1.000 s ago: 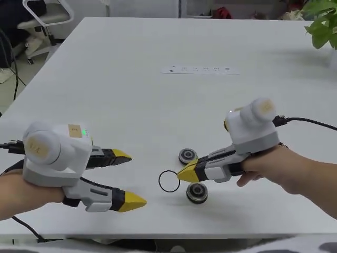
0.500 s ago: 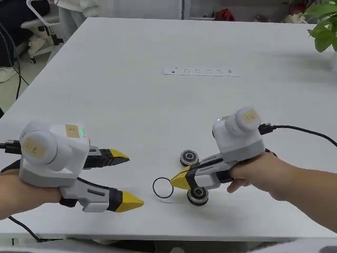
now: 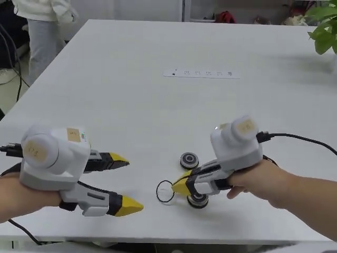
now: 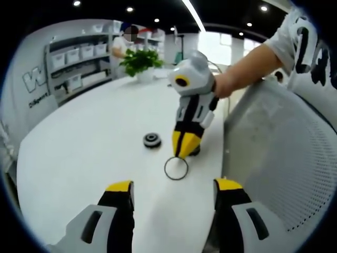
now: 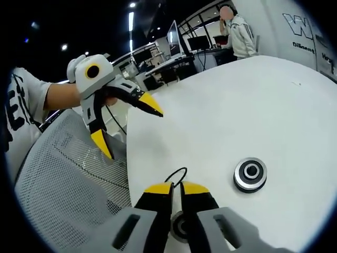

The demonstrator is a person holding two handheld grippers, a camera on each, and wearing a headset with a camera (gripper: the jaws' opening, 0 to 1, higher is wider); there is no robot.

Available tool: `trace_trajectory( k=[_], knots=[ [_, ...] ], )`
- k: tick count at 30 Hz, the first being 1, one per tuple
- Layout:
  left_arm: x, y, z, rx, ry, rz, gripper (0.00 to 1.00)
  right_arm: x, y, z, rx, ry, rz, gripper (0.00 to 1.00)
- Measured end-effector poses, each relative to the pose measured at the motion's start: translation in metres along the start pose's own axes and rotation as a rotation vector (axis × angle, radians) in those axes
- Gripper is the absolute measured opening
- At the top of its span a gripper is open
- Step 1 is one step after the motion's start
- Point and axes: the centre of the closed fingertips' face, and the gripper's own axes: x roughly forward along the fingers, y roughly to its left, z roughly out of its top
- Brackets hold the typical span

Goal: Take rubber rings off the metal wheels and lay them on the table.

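A thin black rubber ring lies flat on the white table near its front edge. My right gripper is shut, its yellow tips pinching the ring's right edge. The ring loops out just ahead of those tips. One metal wheel sits directly under the right gripper's jaws. A second wheel with a dark ring on it lies just behind. My left gripper hovers open to the left, facing the ring; nothing is between its fingers.
A white power strip lies mid-table, farther back. A green plant stands at the far right corner. A person stands beyond the far left corner. A mesh chair is at the table's near edge.
The right gripper has slid a little left and toward the front edge, dragging the ring with it. The left gripper has stayed open and in place.
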Motion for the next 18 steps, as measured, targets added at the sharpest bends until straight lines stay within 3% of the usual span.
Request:
trace_trajectory(
  k=[18],
  knots=[
    [0.004, -0.003, 0.01, 0.015, -0.007, -0.014, 0.61, -0.014, 0.001, 0.012, -0.018, -0.042, 0.001, 0.16]
  ],
)
